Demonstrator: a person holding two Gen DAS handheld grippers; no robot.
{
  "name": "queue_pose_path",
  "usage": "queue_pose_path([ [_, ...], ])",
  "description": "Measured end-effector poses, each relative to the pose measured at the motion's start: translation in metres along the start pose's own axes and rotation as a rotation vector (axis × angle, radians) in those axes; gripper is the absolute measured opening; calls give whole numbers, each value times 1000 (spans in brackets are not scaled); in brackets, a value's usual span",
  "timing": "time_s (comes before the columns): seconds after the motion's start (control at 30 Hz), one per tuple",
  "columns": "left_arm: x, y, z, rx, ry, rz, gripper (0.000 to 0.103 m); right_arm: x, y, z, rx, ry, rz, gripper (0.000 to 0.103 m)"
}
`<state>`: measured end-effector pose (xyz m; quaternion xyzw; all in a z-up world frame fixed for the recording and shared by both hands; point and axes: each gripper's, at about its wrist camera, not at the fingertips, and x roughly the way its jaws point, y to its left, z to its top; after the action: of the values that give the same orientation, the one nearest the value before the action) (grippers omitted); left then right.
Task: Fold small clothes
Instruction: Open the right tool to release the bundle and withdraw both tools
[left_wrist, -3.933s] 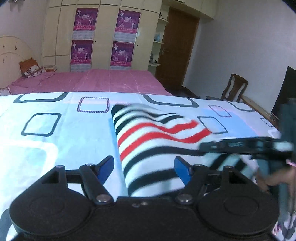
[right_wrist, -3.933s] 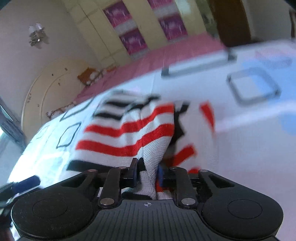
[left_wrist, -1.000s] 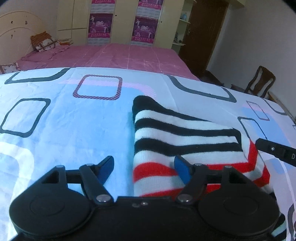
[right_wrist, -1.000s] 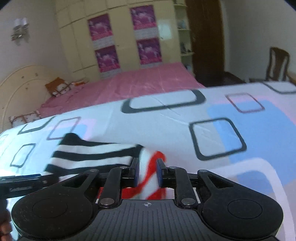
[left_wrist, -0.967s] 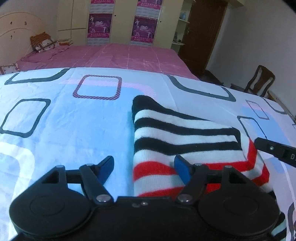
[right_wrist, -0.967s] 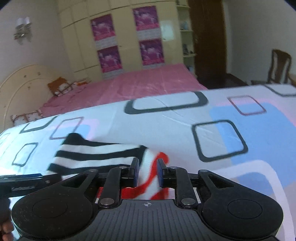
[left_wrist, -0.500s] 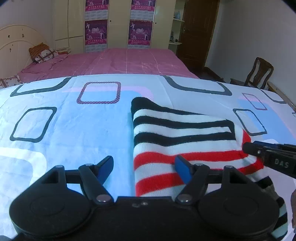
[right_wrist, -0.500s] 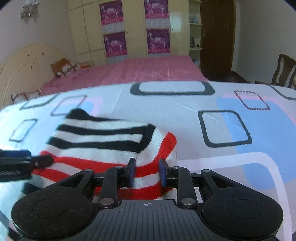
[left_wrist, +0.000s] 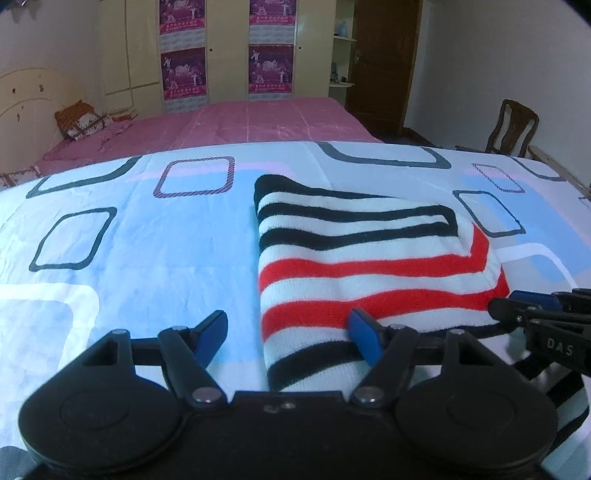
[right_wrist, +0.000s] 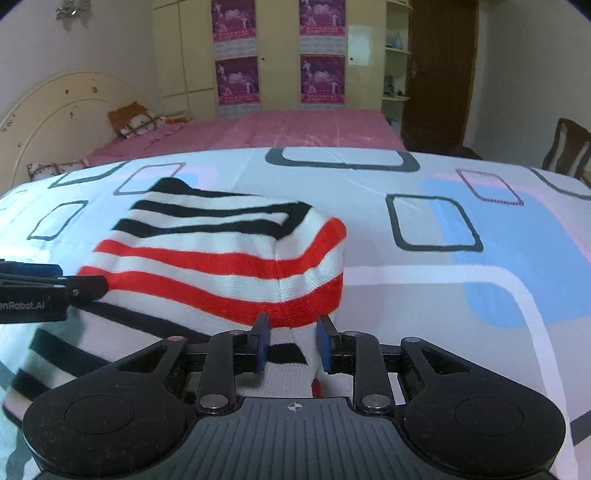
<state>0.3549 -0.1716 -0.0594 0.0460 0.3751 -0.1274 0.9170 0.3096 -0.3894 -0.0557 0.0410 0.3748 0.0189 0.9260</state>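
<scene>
Striped top (left_wrist: 362, 258) lies folded ahead of spread L gripper (left_wrist: 288, 332); R gripper (right_wrist: 291, 345), part-open, straddles near edge w/o pinching, prob. releasing.

A striped sweater (right_wrist: 221, 254), banded in black, white and red, lies folded on the patterned bedsheet (right_wrist: 480, 266). The right gripper (right_wrist: 291, 345) sits at its near edge with jaws slightly parted around a bit of white knit. The left gripper (right_wrist: 55, 284) reaches in from the left, touching the red stripes. Behind stand a pink bed (right_wrist: 280, 129), a postered wardrobe (right_wrist: 277, 55) and a wooden chair (right_wrist: 569, 147).
</scene>
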Motion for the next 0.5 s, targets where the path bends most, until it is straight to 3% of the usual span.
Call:
queue_pose_path([
  [0.33, 0, 0, 4, 12, 34, 1, 72, 1, -4, 4, 51, 18, -2, 28],
  [0.5, -18, 5, 5, -3, 26, -20, 72, -22, -8, 7, 102, -16, 13, 28],
])
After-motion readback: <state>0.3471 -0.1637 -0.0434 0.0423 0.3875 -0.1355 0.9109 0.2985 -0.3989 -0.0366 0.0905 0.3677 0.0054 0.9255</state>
